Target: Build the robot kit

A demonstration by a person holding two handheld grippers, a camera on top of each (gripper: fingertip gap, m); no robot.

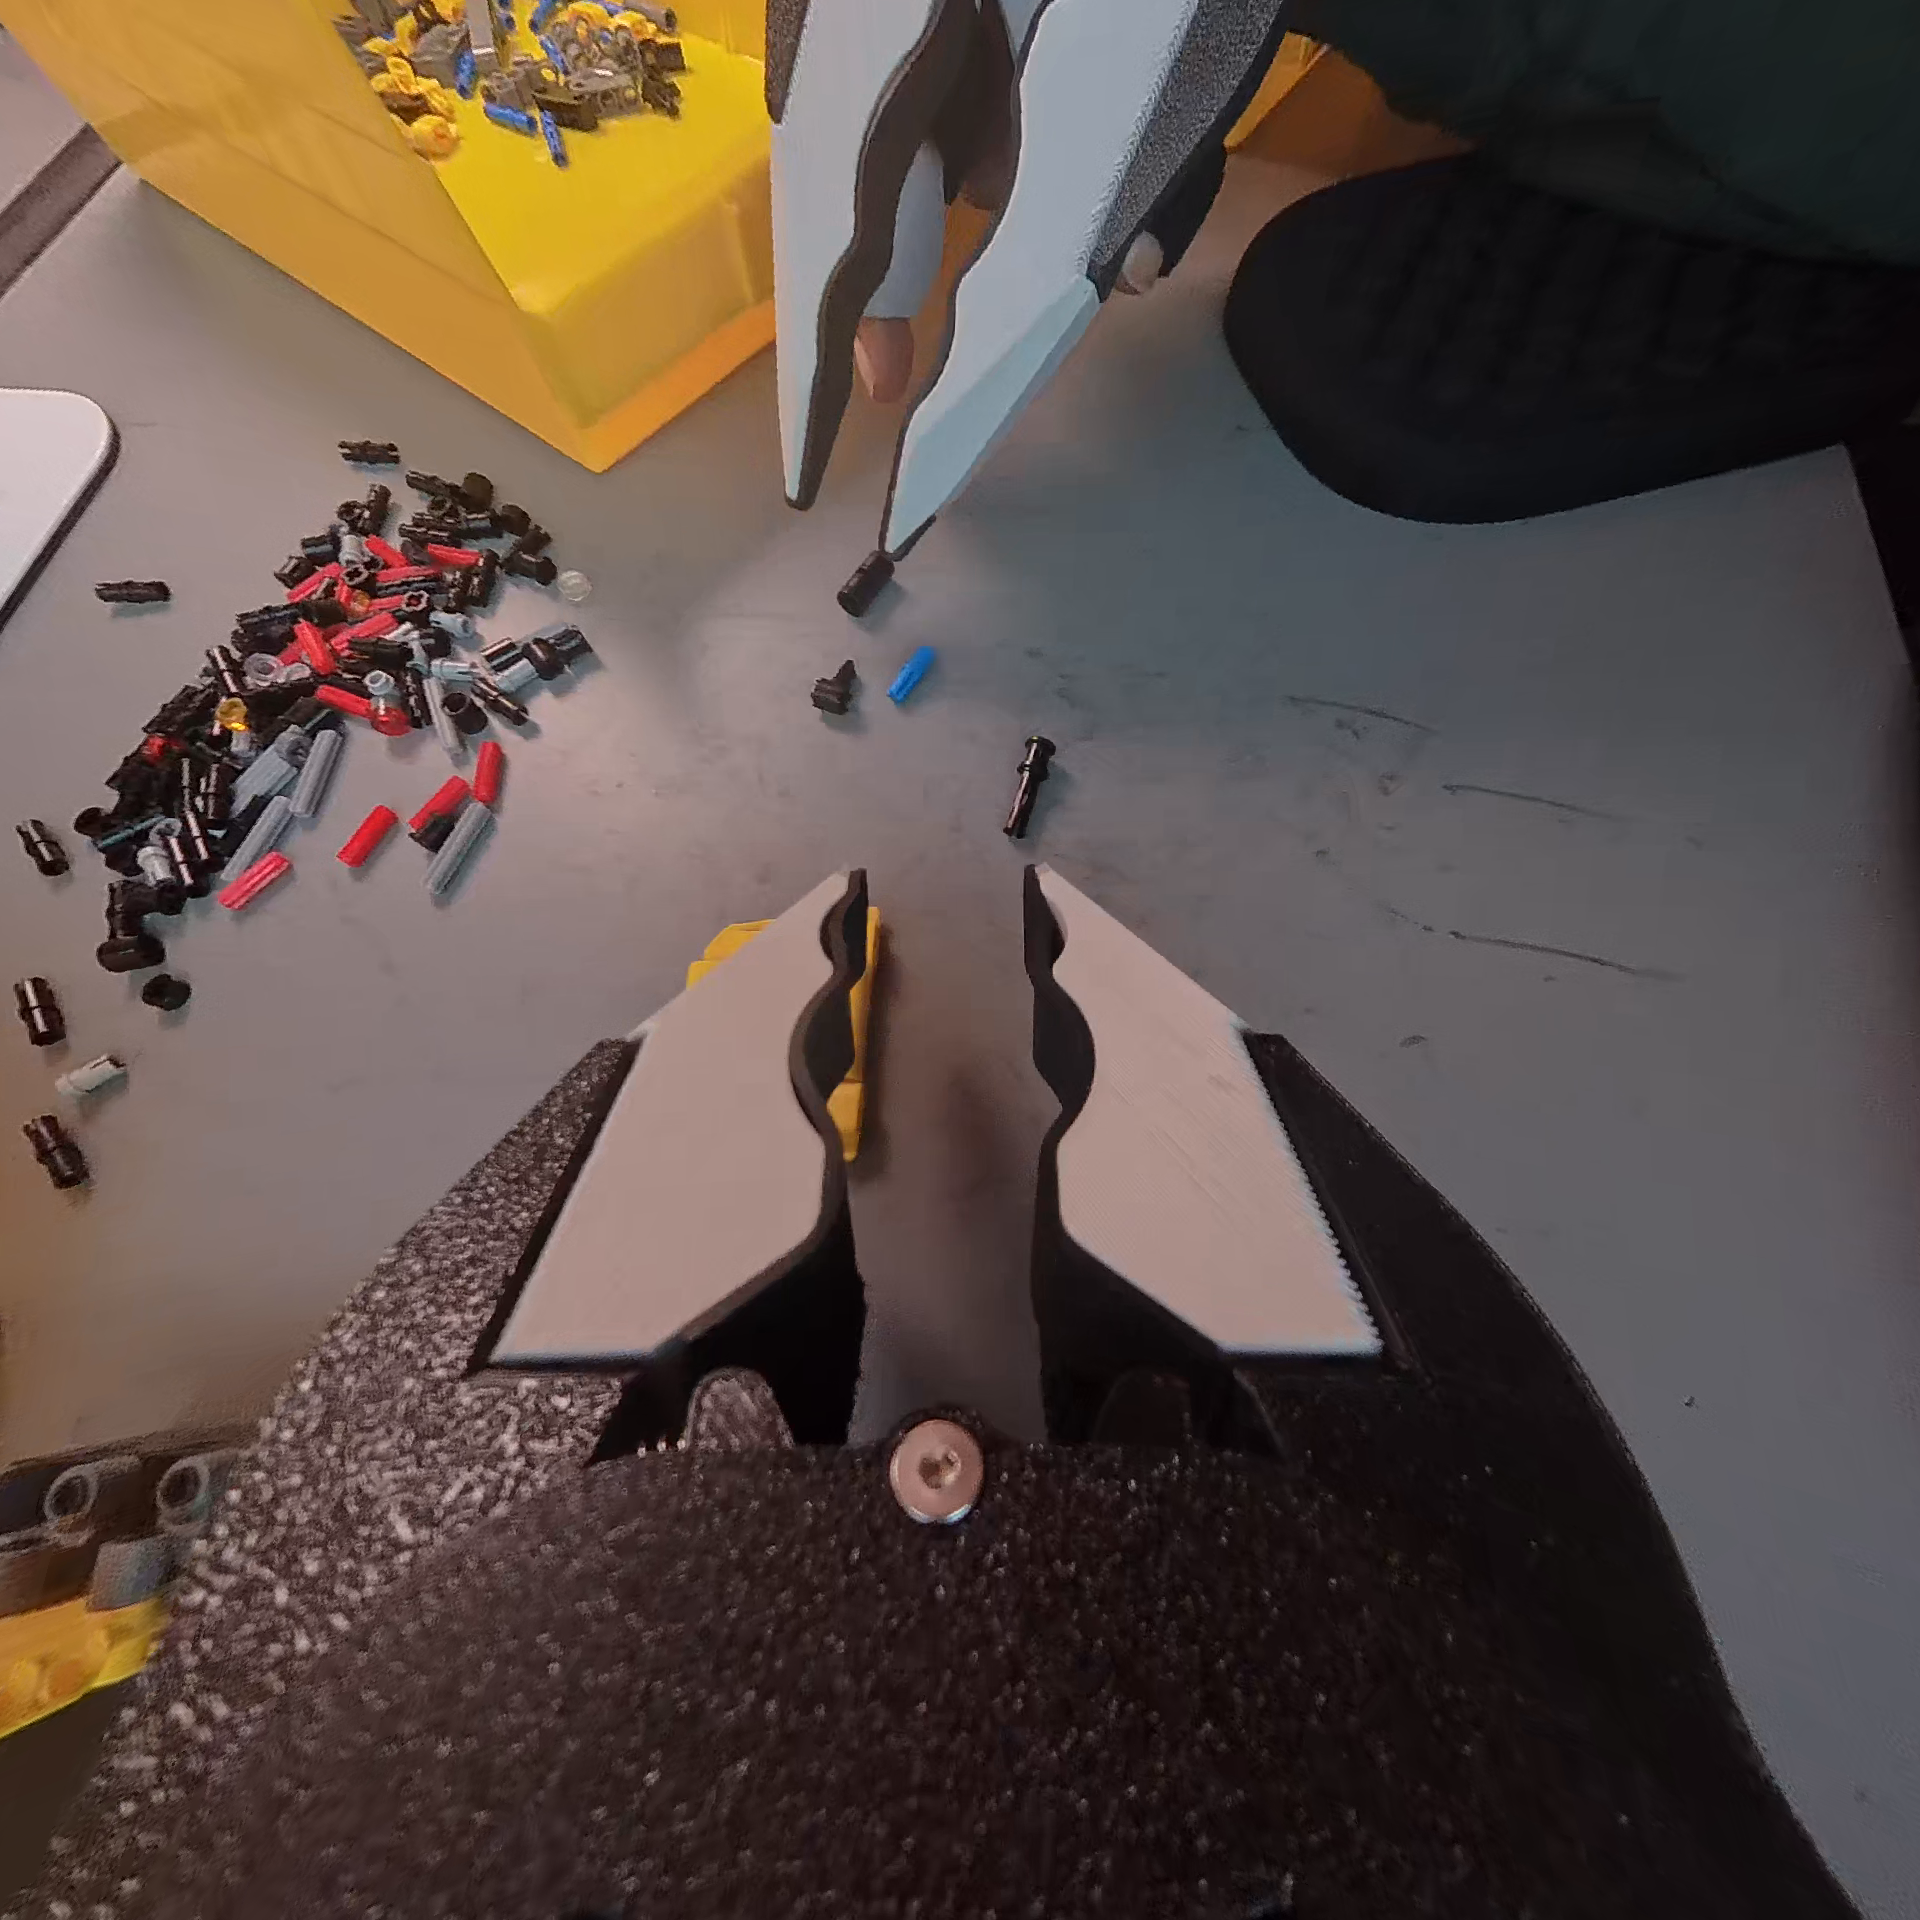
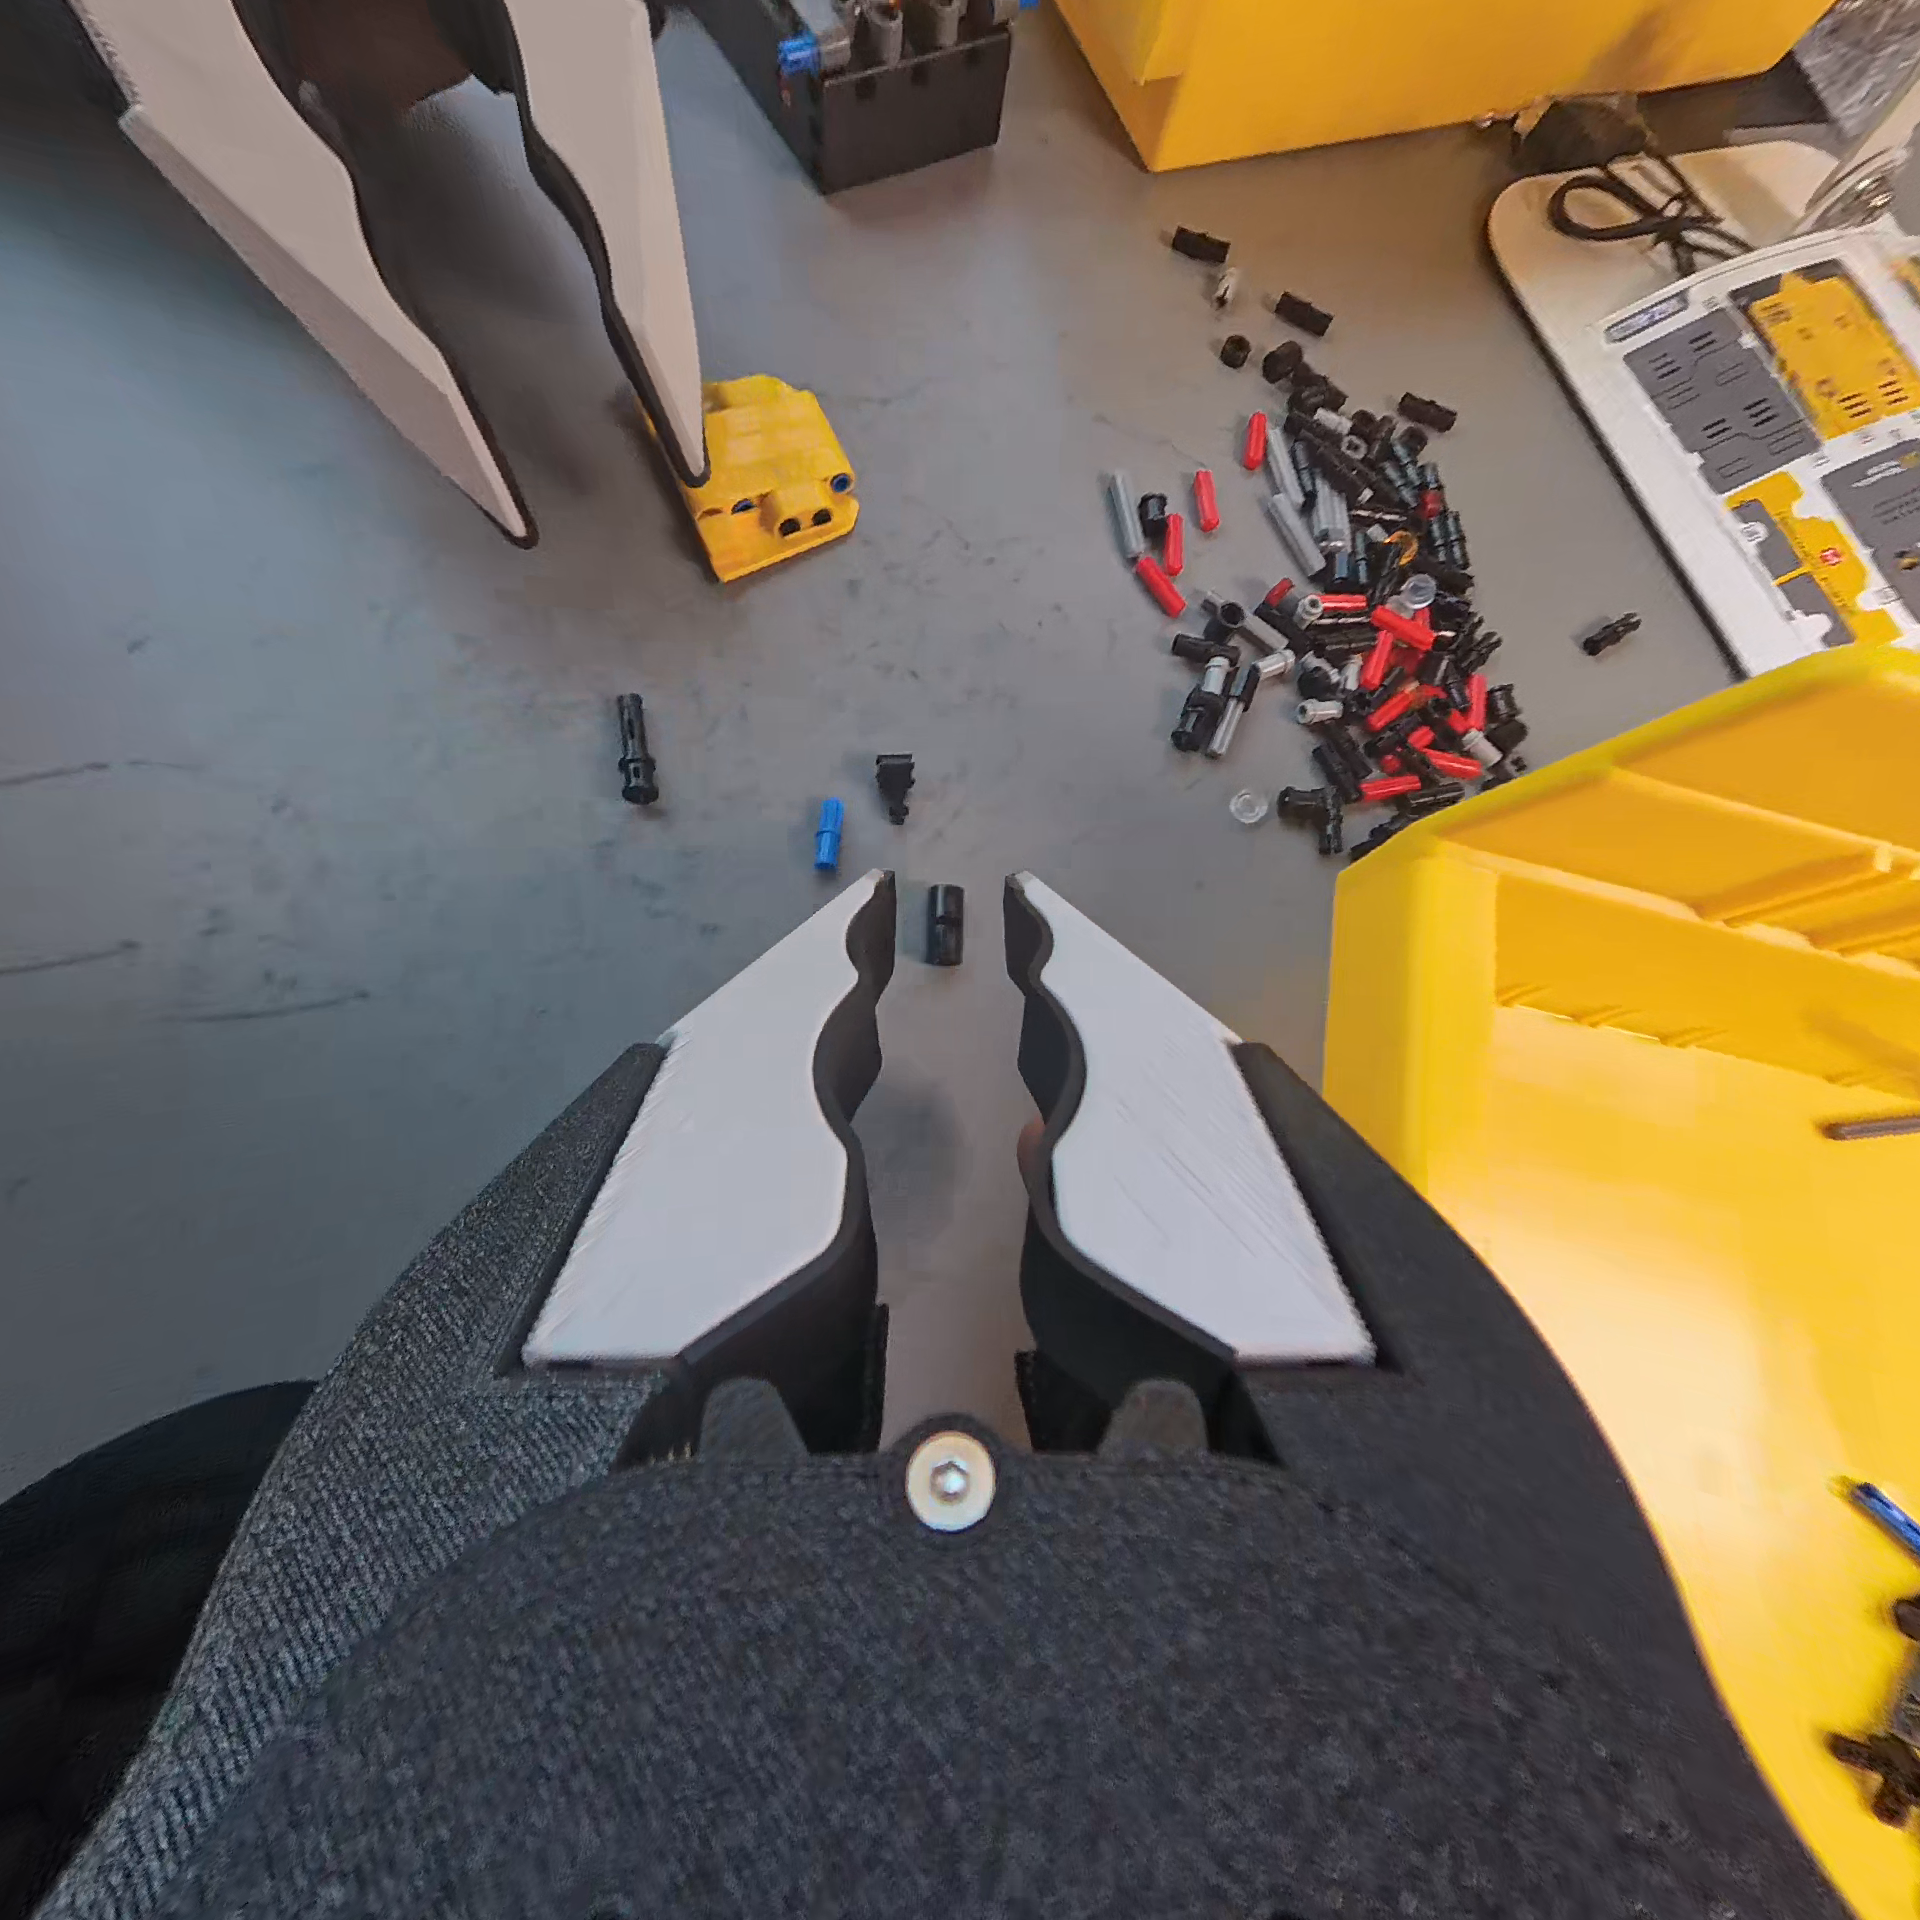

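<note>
Straddling a black connector (image 2: 943, 923), right gripper (image 2: 948, 883) jaws apart, left gripper (image 1: 943, 883) jaws apart beside yellow block (image 2: 774, 478).

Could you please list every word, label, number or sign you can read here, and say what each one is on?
Booklet: small print and marks on its open page, too blurred to read.
Yellow bin: no writing visible.
Yellow block: no writing visible.
Pile of pins: no writing visible.
Left gripper and right gripper: no writing visible.
</note>
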